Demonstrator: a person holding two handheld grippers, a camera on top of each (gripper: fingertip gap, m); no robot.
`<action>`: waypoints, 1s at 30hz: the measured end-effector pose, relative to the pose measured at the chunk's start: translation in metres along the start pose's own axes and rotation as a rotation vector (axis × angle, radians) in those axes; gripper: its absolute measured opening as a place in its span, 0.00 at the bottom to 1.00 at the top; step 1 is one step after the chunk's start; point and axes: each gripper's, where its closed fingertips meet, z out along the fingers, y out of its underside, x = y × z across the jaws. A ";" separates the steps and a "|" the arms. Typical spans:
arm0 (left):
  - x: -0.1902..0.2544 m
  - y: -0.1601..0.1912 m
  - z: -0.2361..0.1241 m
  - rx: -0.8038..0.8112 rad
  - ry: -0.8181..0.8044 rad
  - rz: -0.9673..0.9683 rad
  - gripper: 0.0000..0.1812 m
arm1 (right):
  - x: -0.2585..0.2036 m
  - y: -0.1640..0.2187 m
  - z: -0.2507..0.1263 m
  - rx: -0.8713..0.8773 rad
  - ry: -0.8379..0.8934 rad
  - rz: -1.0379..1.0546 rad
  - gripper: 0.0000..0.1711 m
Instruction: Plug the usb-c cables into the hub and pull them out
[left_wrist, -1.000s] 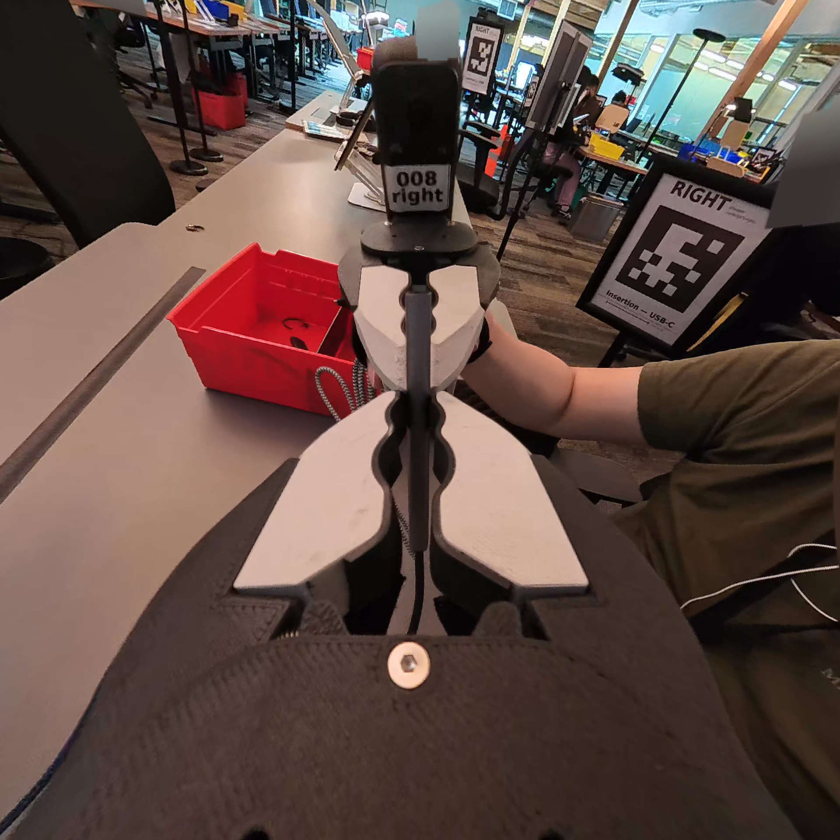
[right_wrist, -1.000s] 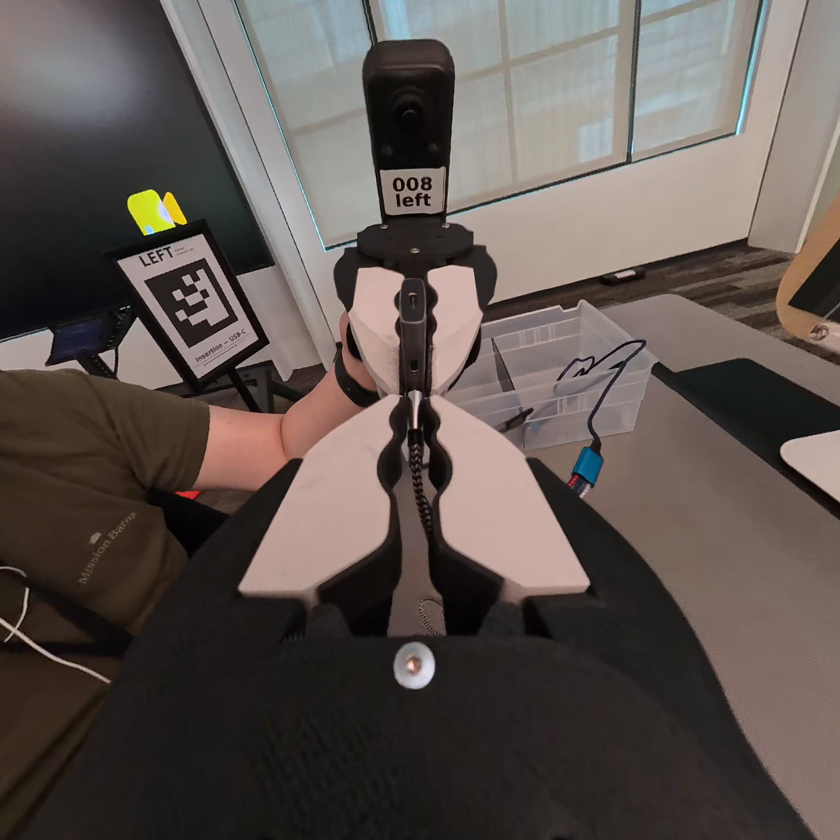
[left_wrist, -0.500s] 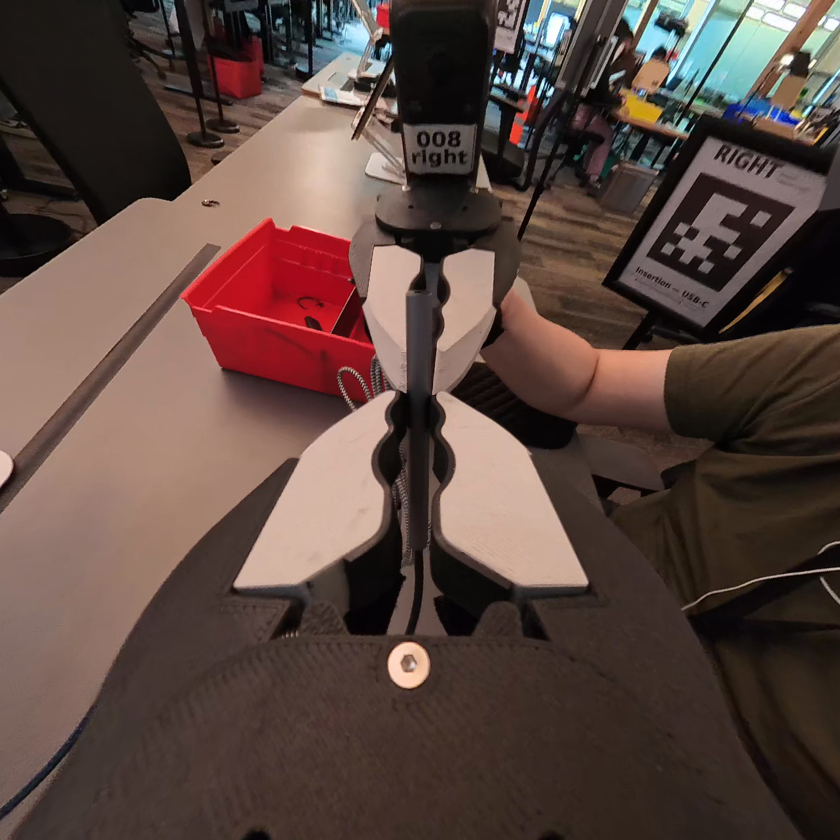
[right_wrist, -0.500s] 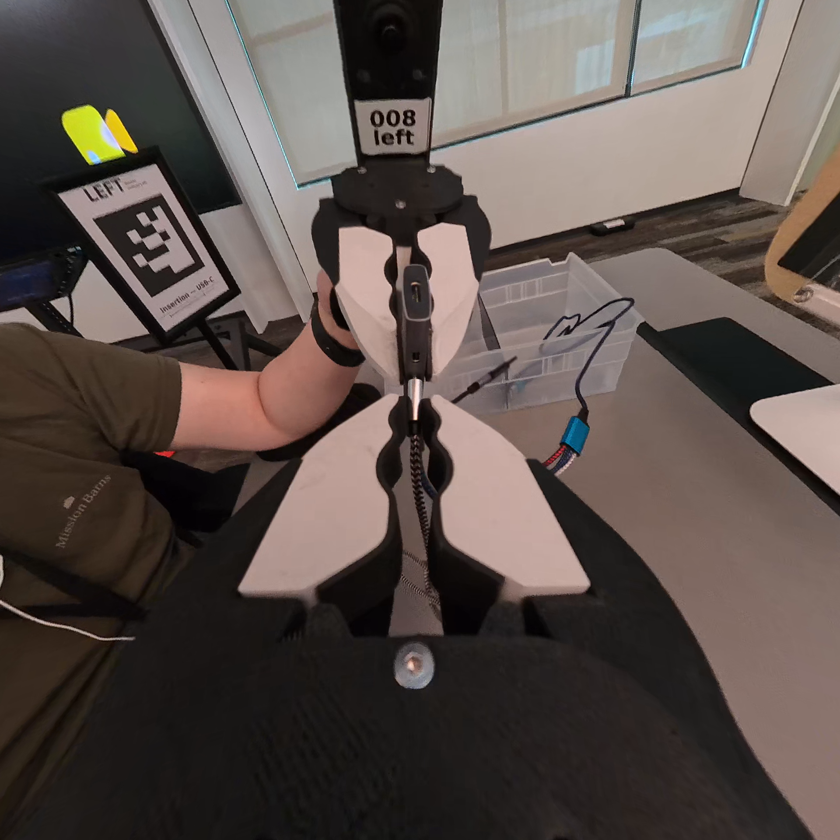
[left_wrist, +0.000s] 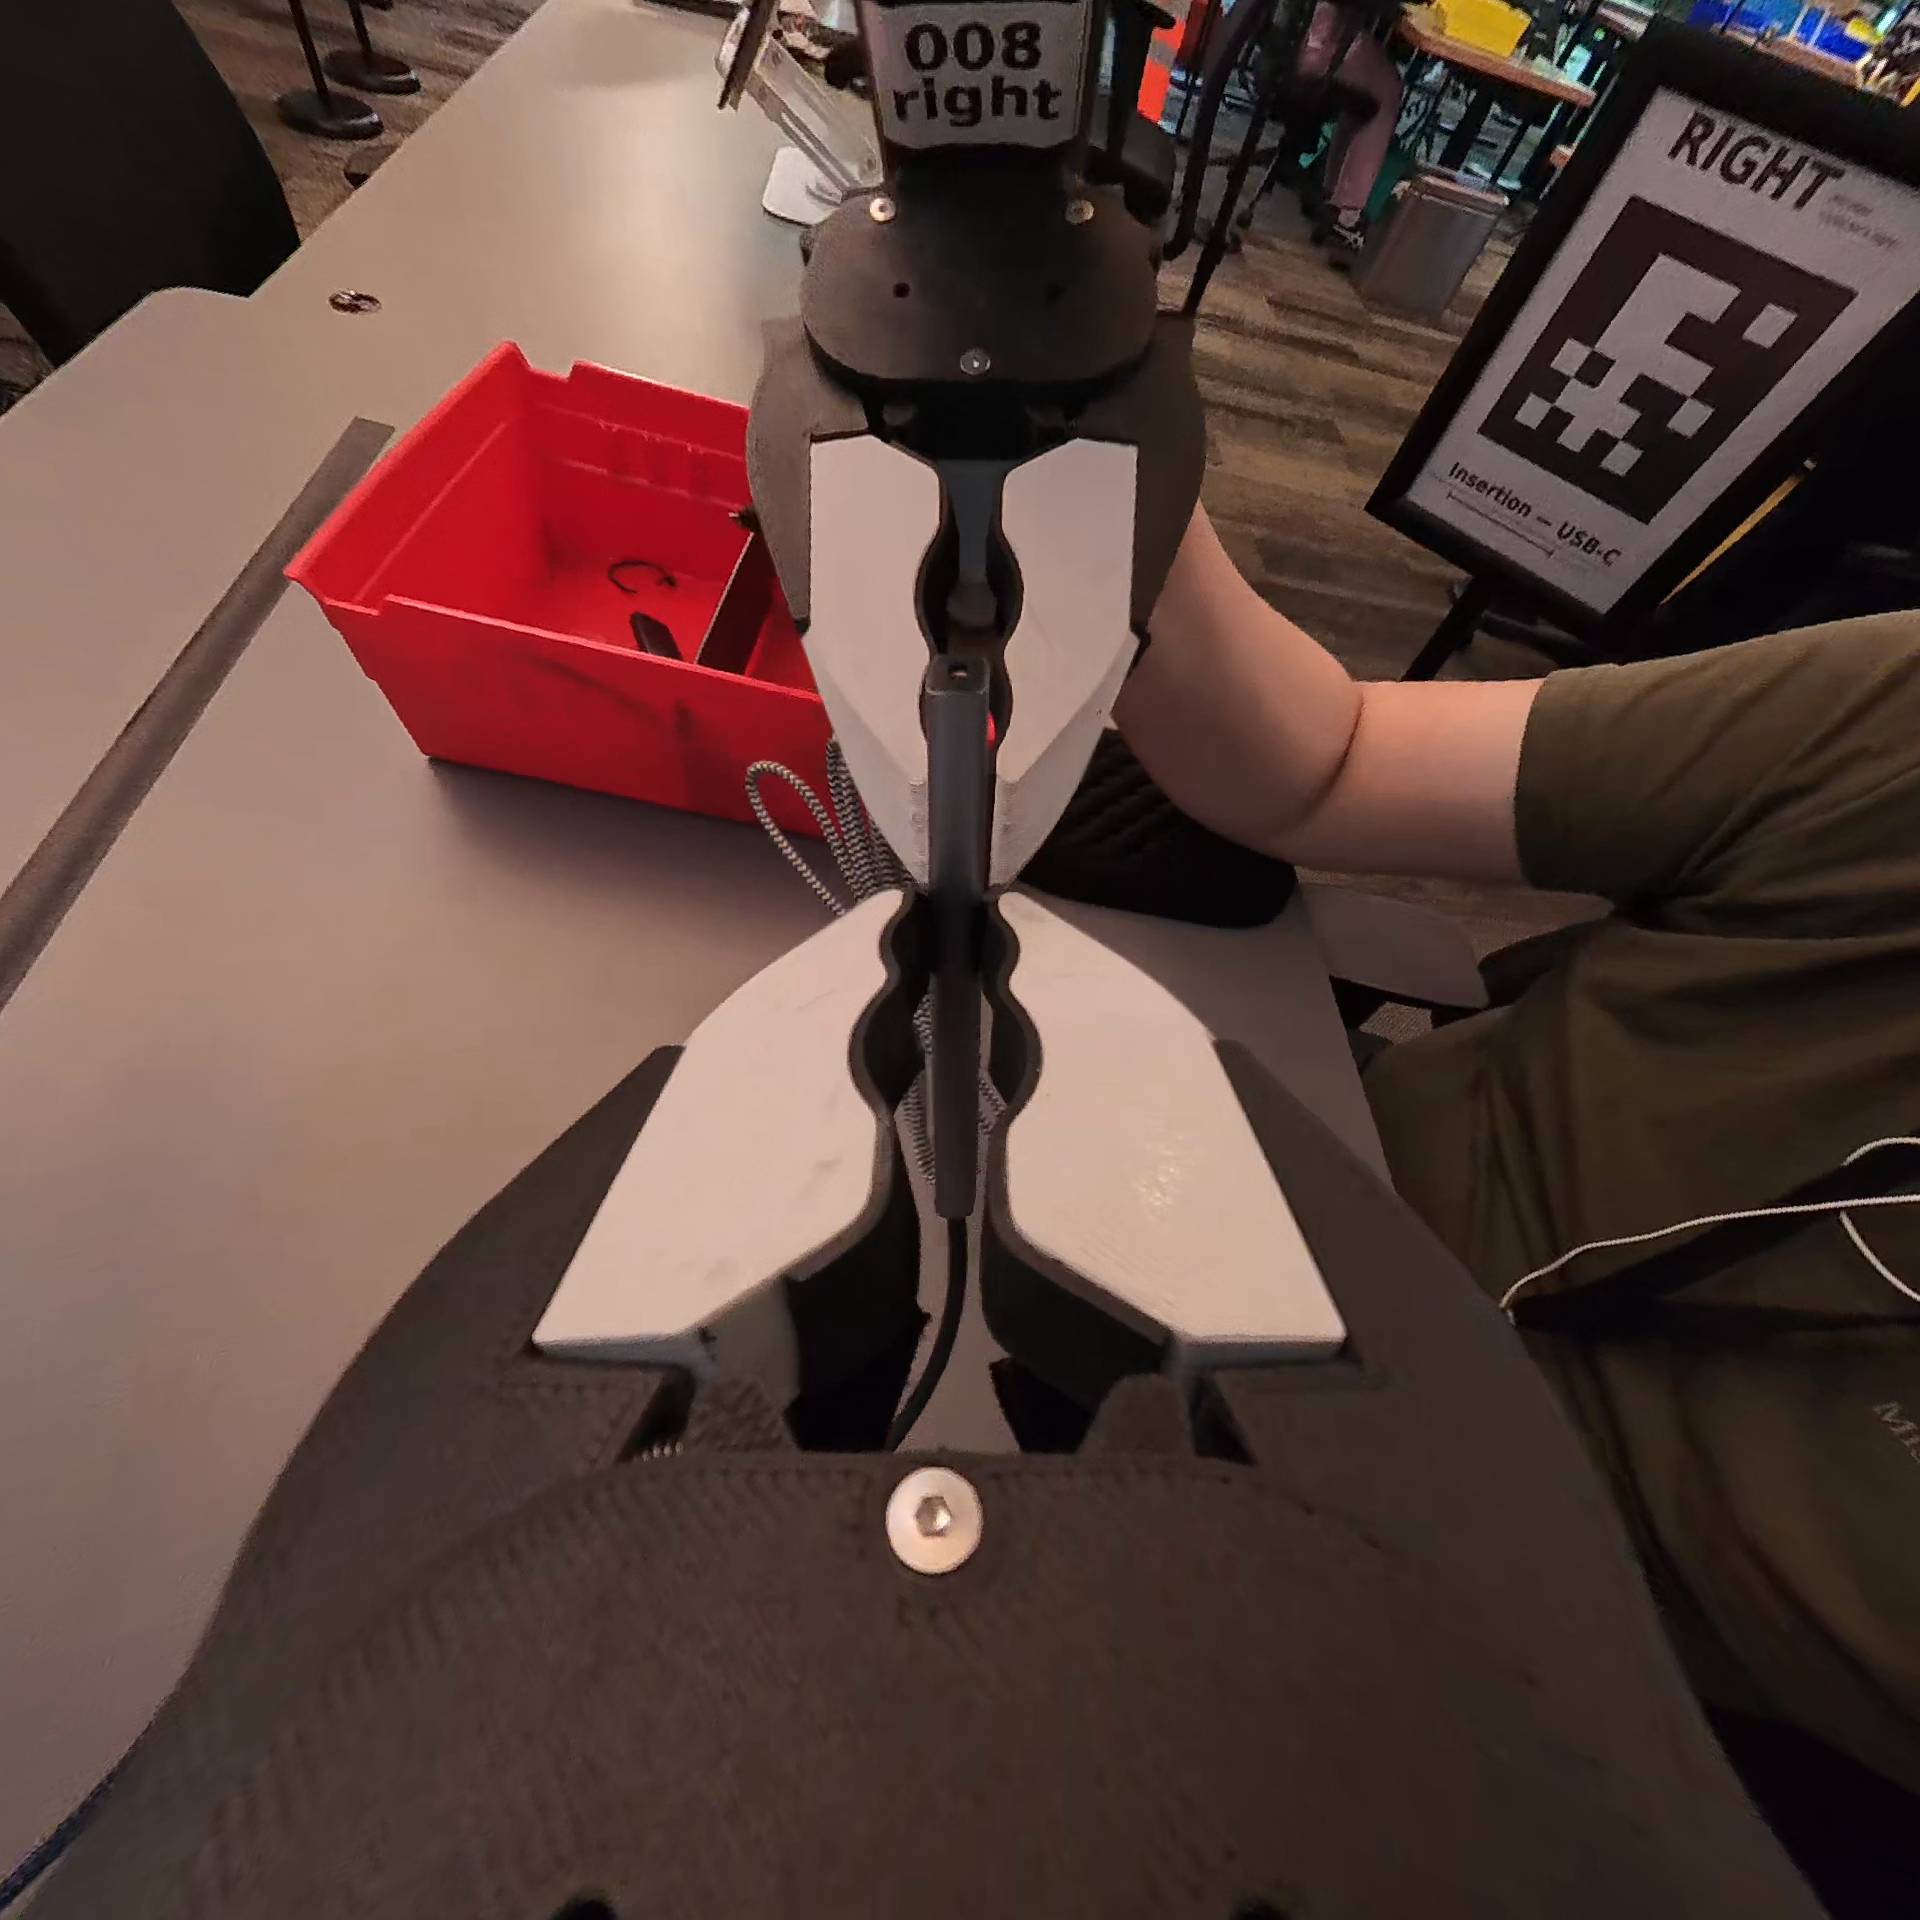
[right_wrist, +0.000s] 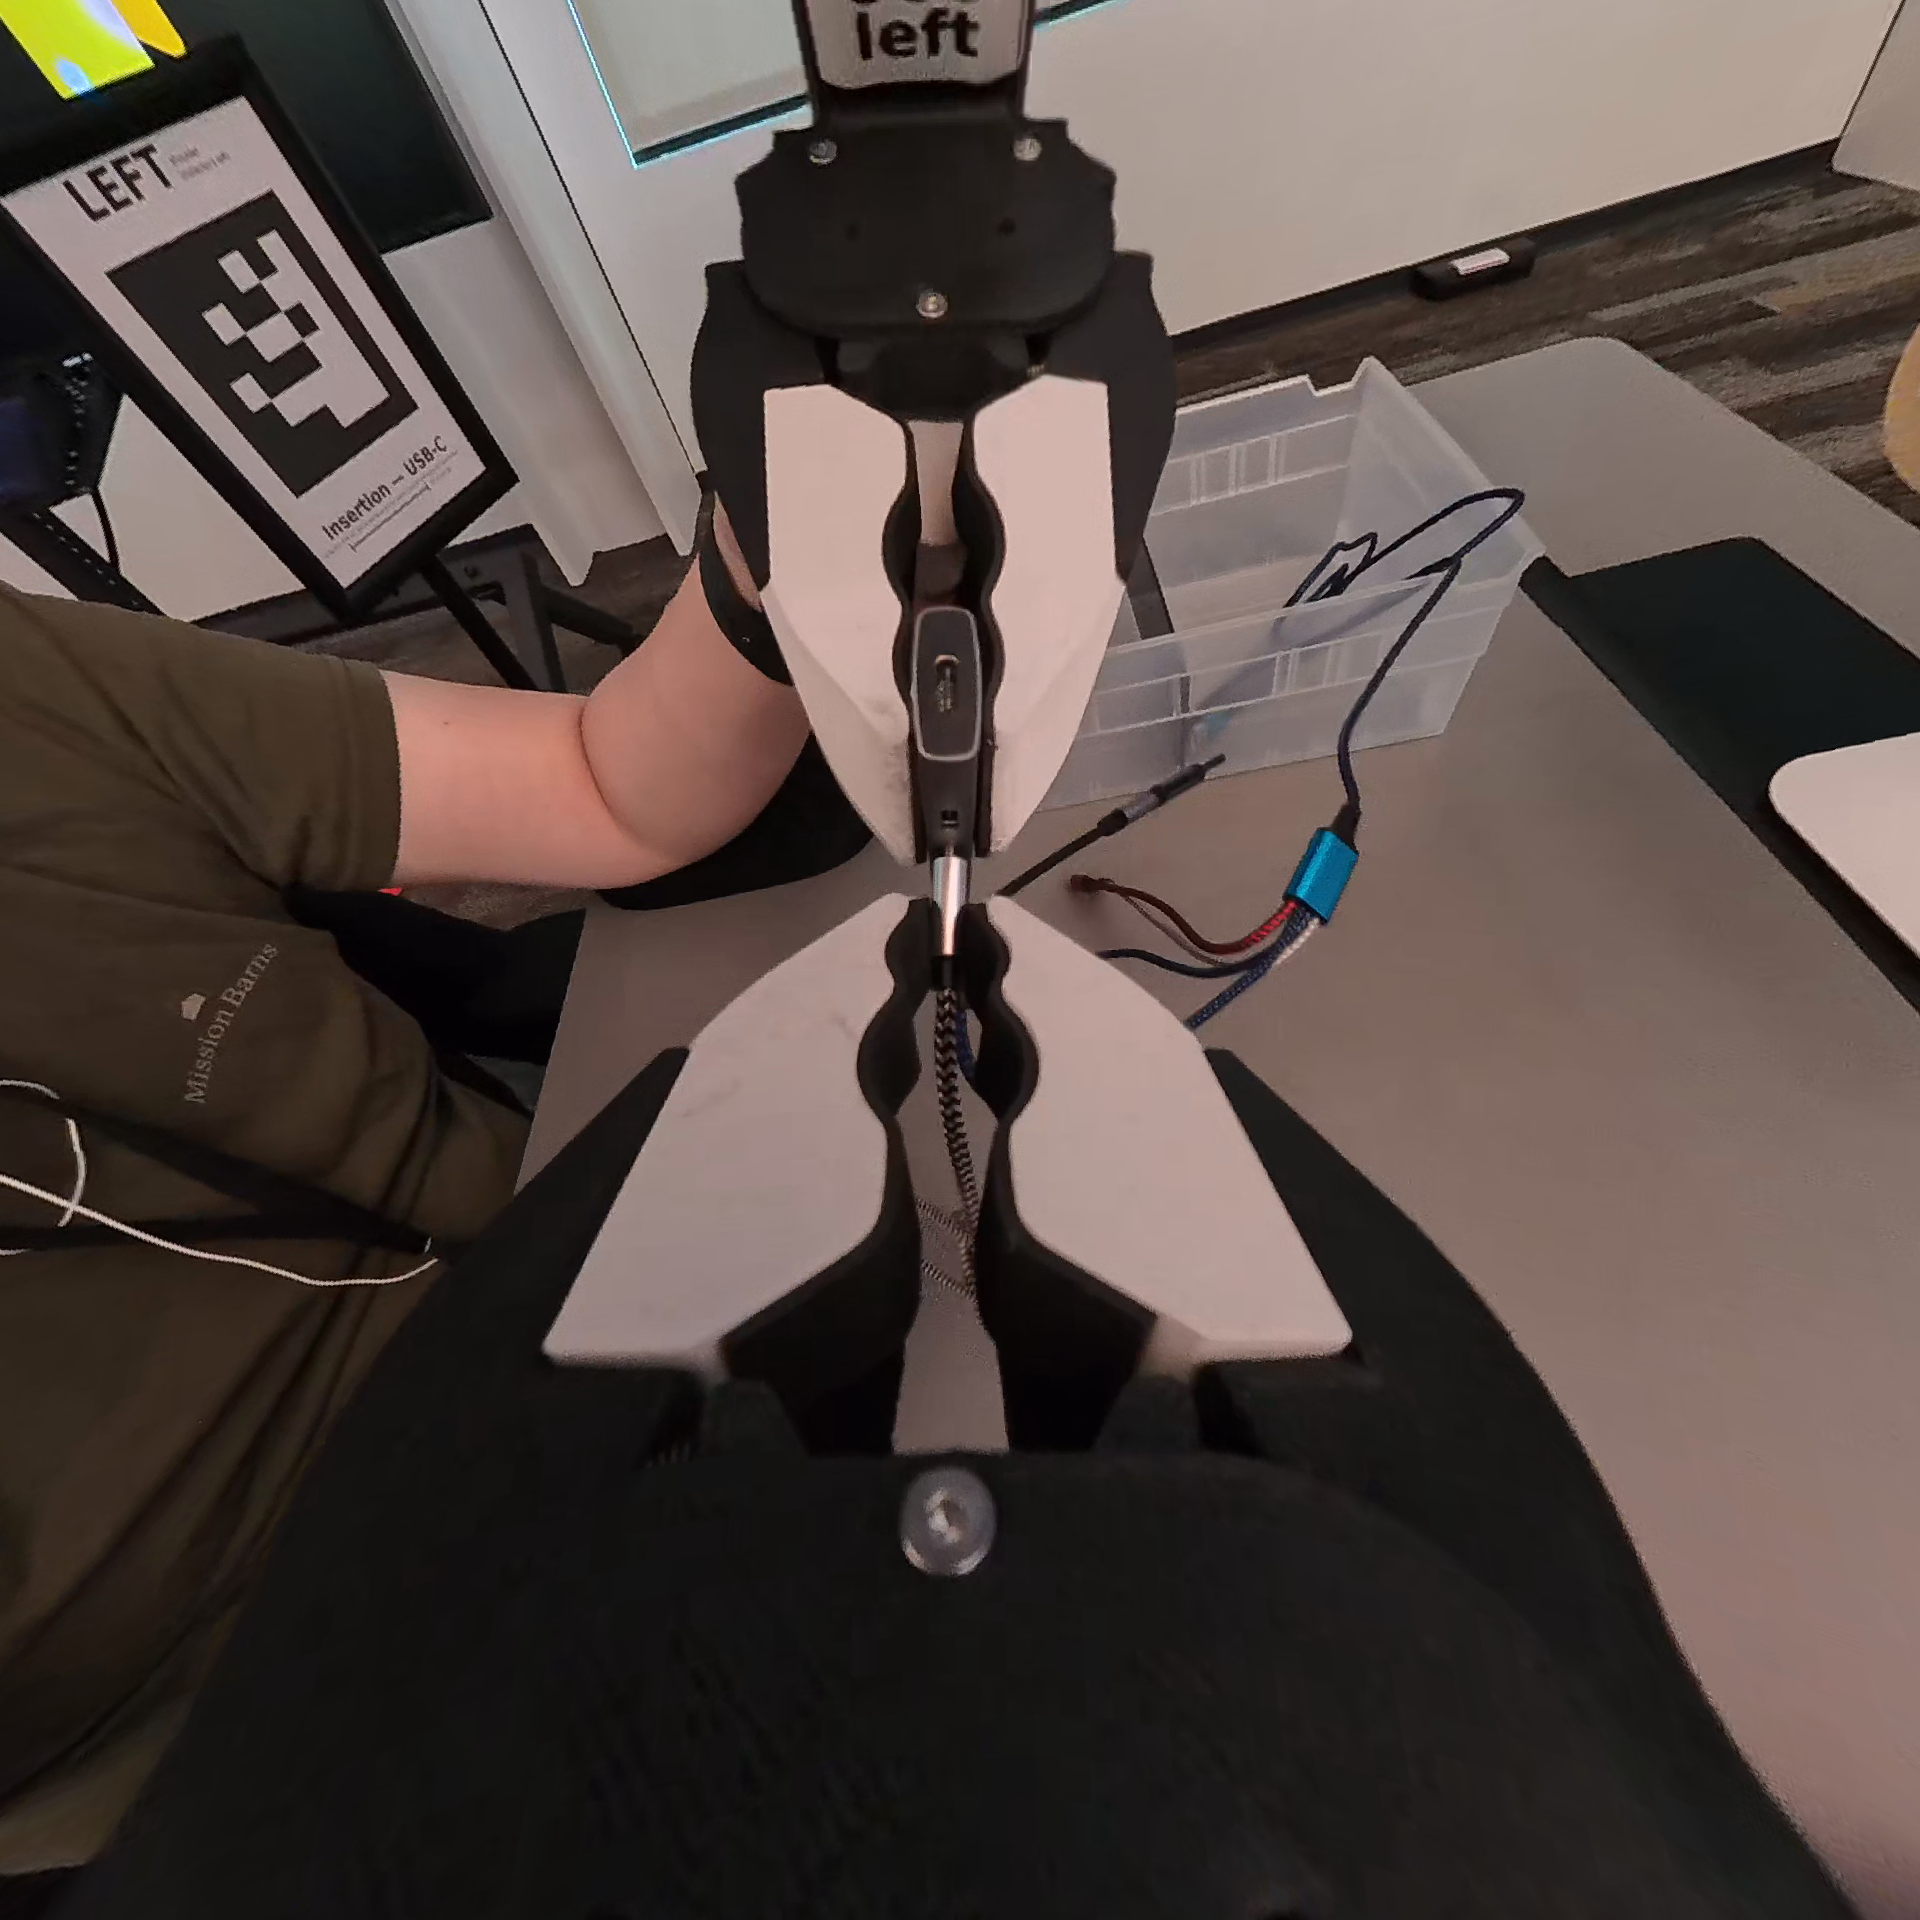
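In the left wrist view my left gripper (left_wrist: 951, 920) is shut on a slim dark grey hub (left_wrist: 954, 790), held on edge above the grey table (left_wrist: 312, 1039). The hub's thin black lead (left_wrist: 930, 1340) runs back between the fingers. My right gripper (right_wrist: 951, 920) faces it tip to tip and is shut on a braided black-and-white USB-C cable (right_wrist: 951, 1081). Its silver plug (right_wrist: 949, 881) meets the near end of the hub (right_wrist: 945, 696), and no bare connector tip shows. The cable's slack (left_wrist: 800, 821) hangs below the right gripper.
A red bin (left_wrist: 540, 727) holding small black items stands behind the right gripper. A clear bin (right_wrist: 1340, 644), a blue cable splitter (right_wrist: 1322, 871) with coloured leads and a black cable (right_wrist: 1127, 816) lie behind the left gripper. Marker signs on stands flank the person's arms. The tips of both grippers are at nearly the same place.
Both grippers have drawn closer and tilted, so each opposite gripper looms larger and higher in view. Both grips are unchanged and the plug stays at the hub's end.
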 end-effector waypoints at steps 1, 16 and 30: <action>0.000 -0.001 0.000 -0.001 -0.002 -0.006 0.05 | 0.001 0.000 -0.001 -0.003 0.011 -0.008 0.05; 0.005 -0.008 0.006 0.013 0.004 -0.017 0.05 | -0.005 -0.001 -0.012 -0.027 0.013 0.013 0.05; 0.009 -0.011 0.007 0.013 0.003 -0.014 0.05 | -0.008 -0.001 -0.016 -0.038 0.015 0.000 0.05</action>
